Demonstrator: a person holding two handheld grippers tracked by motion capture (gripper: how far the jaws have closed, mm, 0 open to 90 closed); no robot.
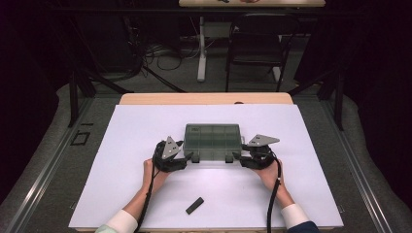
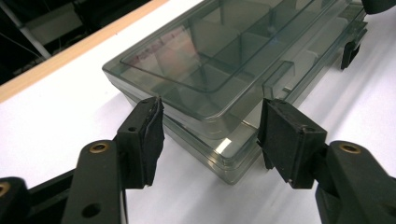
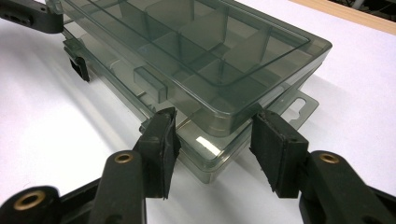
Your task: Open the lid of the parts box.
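Note:
A smoky clear compartment box [image 1: 212, 141] with its lid shut lies on the white board [image 1: 121, 184]. My left gripper [image 1: 190, 158] sits at its near left corner, and my right gripper [image 1: 233, 156] at its near right corner. In the left gripper view the box [image 2: 219, 70] has that corner between the pads of my left gripper [image 2: 210, 135]; the pads stand right at its two sides. In the right gripper view the box [image 3: 196, 60] likewise has its corner between the jaws of my right gripper [image 3: 212, 140]. I cannot see either pair of pads pressing on it.
A small black bar [image 1: 194, 205] lies on the board near the front edge, between the person's forearms. Beyond the table's far wooden edge [image 1: 204, 98] stand a dark chair [image 1: 255, 43] and a white table leg [image 1: 201, 48] among cables.

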